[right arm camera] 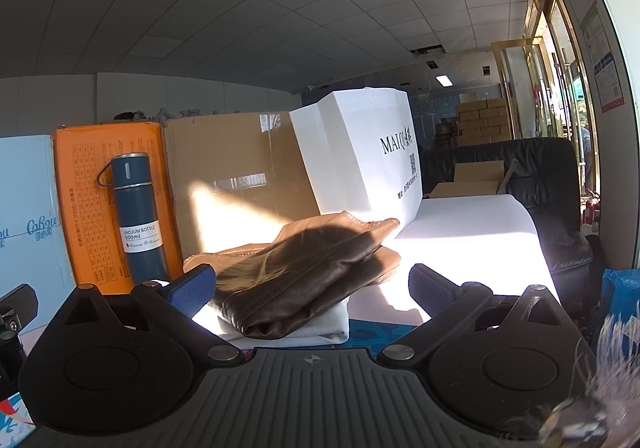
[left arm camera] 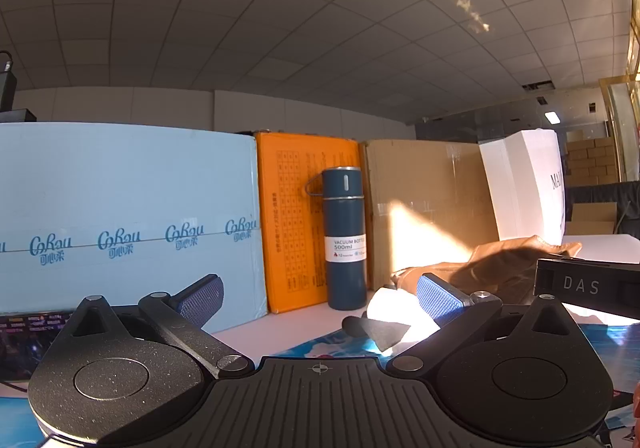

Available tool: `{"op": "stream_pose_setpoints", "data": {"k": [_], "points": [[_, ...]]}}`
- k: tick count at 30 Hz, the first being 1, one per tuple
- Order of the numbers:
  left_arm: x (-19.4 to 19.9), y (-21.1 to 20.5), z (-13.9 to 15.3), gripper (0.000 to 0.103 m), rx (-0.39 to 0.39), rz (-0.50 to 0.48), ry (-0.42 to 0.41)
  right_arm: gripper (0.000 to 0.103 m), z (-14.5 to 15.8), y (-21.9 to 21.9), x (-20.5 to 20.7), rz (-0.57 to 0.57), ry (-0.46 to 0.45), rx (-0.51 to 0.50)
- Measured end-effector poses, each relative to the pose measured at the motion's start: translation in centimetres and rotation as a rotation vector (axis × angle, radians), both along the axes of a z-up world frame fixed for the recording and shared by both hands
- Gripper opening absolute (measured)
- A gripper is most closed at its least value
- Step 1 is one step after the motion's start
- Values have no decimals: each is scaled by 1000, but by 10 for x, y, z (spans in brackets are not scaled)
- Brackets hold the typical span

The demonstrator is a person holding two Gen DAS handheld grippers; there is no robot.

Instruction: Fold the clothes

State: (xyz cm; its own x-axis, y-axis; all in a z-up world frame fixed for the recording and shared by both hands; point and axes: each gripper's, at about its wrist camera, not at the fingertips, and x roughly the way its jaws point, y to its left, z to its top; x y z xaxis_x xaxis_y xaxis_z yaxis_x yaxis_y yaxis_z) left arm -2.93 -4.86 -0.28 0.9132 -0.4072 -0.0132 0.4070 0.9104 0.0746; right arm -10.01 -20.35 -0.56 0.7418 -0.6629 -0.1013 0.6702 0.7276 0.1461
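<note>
A folded brown leather garment [right arm camera: 308, 276] lies on top of a folded white garment [right arm camera: 296, 328] on the table. In the right wrist view the stack sits just ahead, between the fingers of my right gripper [right arm camera: 316, 292], which is open and empty. In the left wrist view the brown garment [left arm camera: 492, 268] and white garment [left arm camera: 396, 308] lie ahead to the right. My left gripper [left arm camera: 320, 300] is open and empty, facing the boxes. The right gripper's black body marked DAS [left arm camera: 588, 288] shows at the right edge there.
A row stands at the table's back: light blue carton [left arm camera: 120, 224], orange box [left arm camera: 296, 224], brown cardboard box [right arm camera: 236, 188], white paper bag [right arm camera: 368, 156]. A blue vacuum bottle [left arm camera: 345, 236] stands before the orange box. A blue patterned mat [left arm camera: 332, 346] lies under the grippers. A black sofa [right arm camera: 552, 184] is right.
</note>
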Motion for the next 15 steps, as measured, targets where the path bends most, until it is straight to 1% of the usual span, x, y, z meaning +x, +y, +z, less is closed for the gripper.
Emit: {"op": "stream_pose_setpoints", "data": {"k": [15], "points": [[1,0,1,103,2,-4,-2,103,-1,-1,0,1,-1,1]]}}
